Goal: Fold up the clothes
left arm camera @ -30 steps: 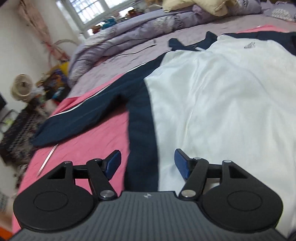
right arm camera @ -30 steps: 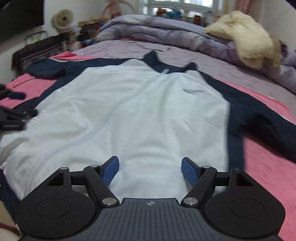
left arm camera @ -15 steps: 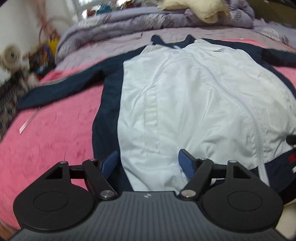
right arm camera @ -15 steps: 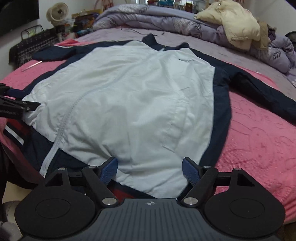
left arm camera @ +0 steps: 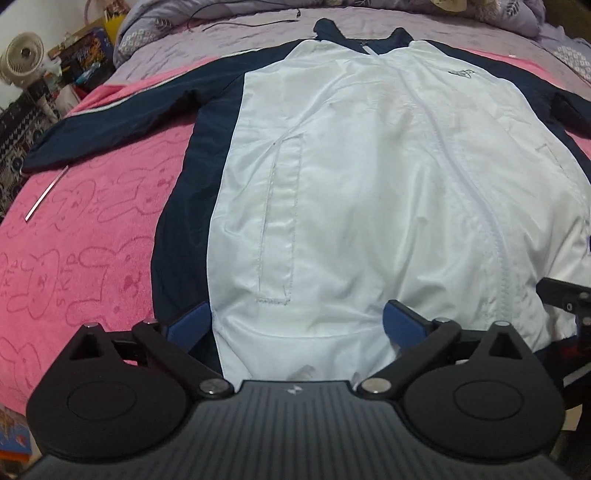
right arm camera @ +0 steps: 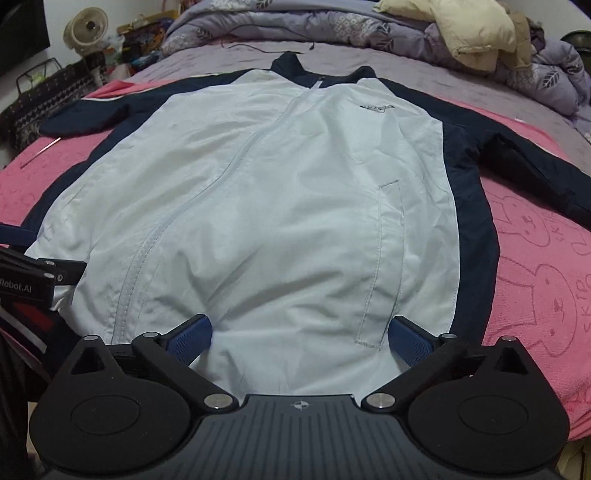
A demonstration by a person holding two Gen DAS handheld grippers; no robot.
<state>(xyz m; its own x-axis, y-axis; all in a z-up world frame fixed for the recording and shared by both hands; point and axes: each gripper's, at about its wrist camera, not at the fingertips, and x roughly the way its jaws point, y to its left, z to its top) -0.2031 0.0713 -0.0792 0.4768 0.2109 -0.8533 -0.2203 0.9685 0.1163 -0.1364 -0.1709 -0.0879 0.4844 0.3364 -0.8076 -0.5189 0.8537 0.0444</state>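
A white jacket with navy sleeves and side panels (left arm camera: 369, 184) lies flat and face up on a pink blanket (left arm camera: 81, 229), collar far from me, sleeves spread out to both sides. It also shows in the right wrist view (right arm camera: 266, 206). My left gripper (left arm camera: 293, 317) is open over the hem's left part, jaws wide on either side of the white fabric. My right gripper (right arm camera: 301, 334) is open over the hem's right part near a pocket. Each gripper shows at the edge of the other's view.
A thin metal strip (left arm camera: 46, 194) lies on the blanket left of the jacket. Purple bedding (right arm camera: 332, 33) and a cream garment (right arm camera: 465, 33) are piled at the bed's far end. A fan (right arm camera: 85, 26) and clutter stand beyond the bed's left side.
Both grippers have pulled back toward the near edge of the bed, from over the jacket's body to its hem. More of the jacket is now in view. Both stay open.
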